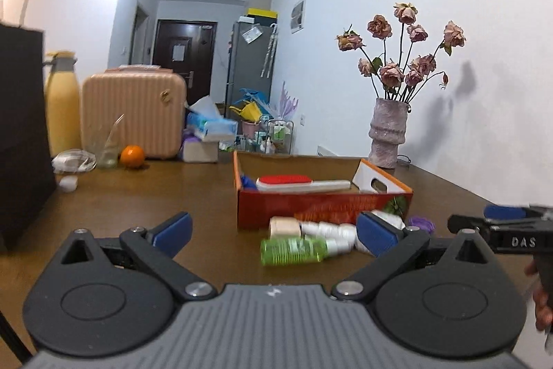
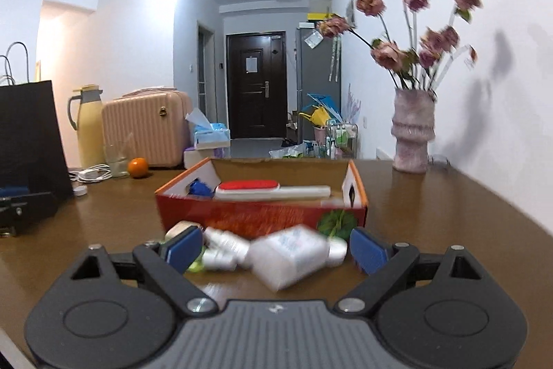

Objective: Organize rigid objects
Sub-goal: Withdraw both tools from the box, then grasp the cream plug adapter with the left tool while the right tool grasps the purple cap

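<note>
An open orange cardboard box (image 1: 311,206) (image 2: 255,217) sits mid-table and holds a red-and-white brush (image 1: 300,184) (image 2: 269,189) and a blue item (image 2: 198,187). In front of it lie a green bottle (image 1: 293,251), several white bottles (image 1: 328,230) (image 2: 224,248), a beige-capped jar (image 1: 283,226) and a purple item (image 1: 421,223). A white square bottle (image 2: 290,253) lies between my right gripper's pads. My left gripper (image 1: 274,232) is open, just short of the green bottle. My right gripper (image 2: 274,249) is open around the bottles; it also shows in the left wrist view (image 1: 501,223).
A pink vase of dried roses (image 1: 389,134) (image 2: 413,130) stands at the back right by the wall. A black paper bag (image 1: 20,134) (image 2: 31,134), yellow flask (image 2: 88,123), pink case (image 1: 134,113), glass, orange (image 1: 132,156), tissues and white cable crowd the back left.
</note>
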`<act>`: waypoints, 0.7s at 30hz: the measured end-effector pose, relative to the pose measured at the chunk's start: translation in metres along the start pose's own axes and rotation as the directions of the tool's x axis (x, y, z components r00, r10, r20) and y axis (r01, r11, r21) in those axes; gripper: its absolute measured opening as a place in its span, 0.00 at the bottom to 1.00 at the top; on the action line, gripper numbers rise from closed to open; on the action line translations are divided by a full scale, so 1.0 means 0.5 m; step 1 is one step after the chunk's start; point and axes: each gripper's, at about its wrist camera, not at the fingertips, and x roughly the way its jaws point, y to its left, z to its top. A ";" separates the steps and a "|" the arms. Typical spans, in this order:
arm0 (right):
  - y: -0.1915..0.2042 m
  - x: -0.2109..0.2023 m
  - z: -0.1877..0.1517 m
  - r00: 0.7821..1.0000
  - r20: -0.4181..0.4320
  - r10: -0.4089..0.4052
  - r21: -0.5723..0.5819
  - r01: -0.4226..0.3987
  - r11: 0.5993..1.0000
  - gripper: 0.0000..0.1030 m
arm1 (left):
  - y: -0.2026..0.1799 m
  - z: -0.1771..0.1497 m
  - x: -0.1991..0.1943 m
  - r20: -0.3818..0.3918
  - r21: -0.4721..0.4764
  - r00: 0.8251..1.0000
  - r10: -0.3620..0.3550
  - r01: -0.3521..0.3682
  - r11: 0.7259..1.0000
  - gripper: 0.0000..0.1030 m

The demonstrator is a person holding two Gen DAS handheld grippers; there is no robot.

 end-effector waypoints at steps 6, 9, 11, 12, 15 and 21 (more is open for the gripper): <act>0.000 -0.099 -0.096 0.999 -0.005 -0.050 0.034 0.050 0.998 0.91 | 0.003 -0.041 -0.039 -0.040 -0.001 0.999 0.022 -0.022 1.000 1.00; -0.012 -0.130 -0.122 0.995 -0.012 -0.099 0.036 0.099 0.994 1.00 | -0.004 -0.035 -0.031 -0.052 -0.037 0.999 0.005 -0.007 0.999 1.00; -0.021 -0.143 -0.127 0.992 -0.002 -0.124 0.039 0.124 0.992 1.00 | -0.012 -0.039 -0.028 -0.065 -0.042 0.998 -0.015 0.013 0.999 1.00; -0.024 -0.146 -0.128 0.992 0.000 -0.130 0.041 0.130 0.991 1.00 | -0.018 -0.042 -0.026 -0.073 -0.032 0.997 -0.018 0.015 0.999 1.00; -0.030 -0.146 -0.128 0.991 0.007 -0.131 0.050 0.130 0.990 1.00 | -0.028 -0.051 -0.018 -0.087 -0.011 0.996 -0.019 0.018 1.000 1.00; -0.023 -0.106 -0.134 0.995 -0.031 -0.090 0.029 0.091 0.995 0.98 | -0.032 -0.066 0.029 -0.140 -0.005 0.990 -0.017 0.017 1.000 1.00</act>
